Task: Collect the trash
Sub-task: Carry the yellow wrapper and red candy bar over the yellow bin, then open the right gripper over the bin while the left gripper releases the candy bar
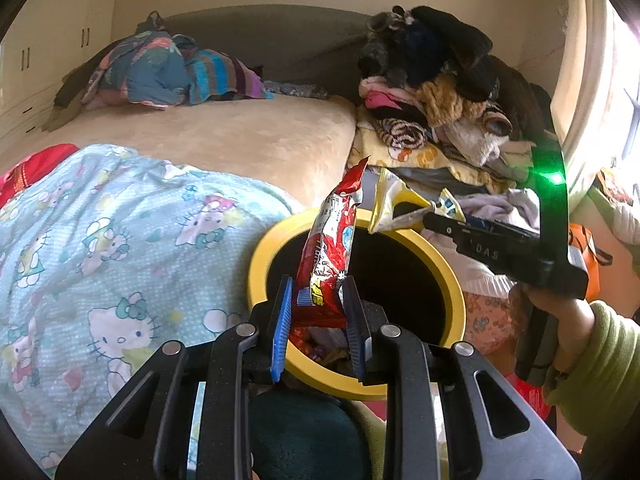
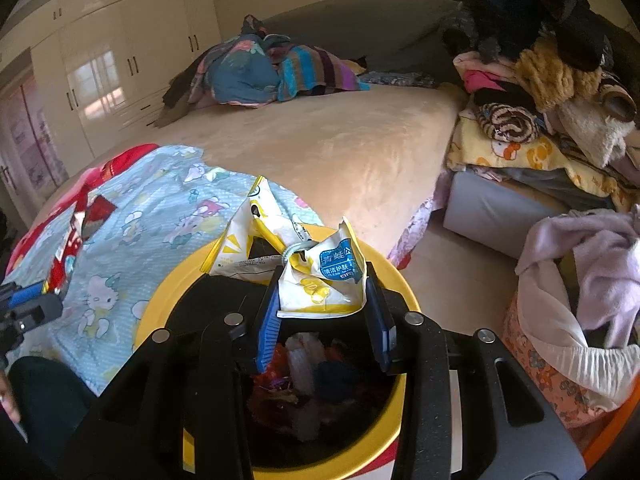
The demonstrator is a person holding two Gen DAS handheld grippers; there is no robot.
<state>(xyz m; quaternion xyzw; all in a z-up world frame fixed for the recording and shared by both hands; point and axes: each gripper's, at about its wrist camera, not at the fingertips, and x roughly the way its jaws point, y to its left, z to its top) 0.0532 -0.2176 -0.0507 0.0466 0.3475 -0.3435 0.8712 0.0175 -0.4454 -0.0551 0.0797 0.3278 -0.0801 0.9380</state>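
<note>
Red foil fills the left gripper point(image 1: 318, 312): its blue-padded fingers point(image 1: 282, 320) are clamped on the lower end of a red snack wrapper point(image 1: 330, 256), whose long axis stands nearly upright, torn tip leaning slightly right. Directly beyond and below it lies the dark mouth of the yellow-rimmed trash bin point(image 1: 448, 264), beside the bed's Hello Kitty quilt point(image 1: 100, 240).

From the right wrist view, the right gripper point(image 2: 322, 316) is closed on a crumpled yellow-and-white wipes packet point(image 2: 320, 280), gripped at its lower part, with the rest fanning up and to the left. This packet hangs squarely above the bin's opening, where earlier-collected rubbish point(image 2: 308, 380) shows between the fingers.

Both pieces sit over the bin, but the right hand looks better centred; the left wrapper hovers nearer the rim's near-left edge. Judging by that, each release should drop straight down, the left perhaps needing a small nudge forward first.
</note>
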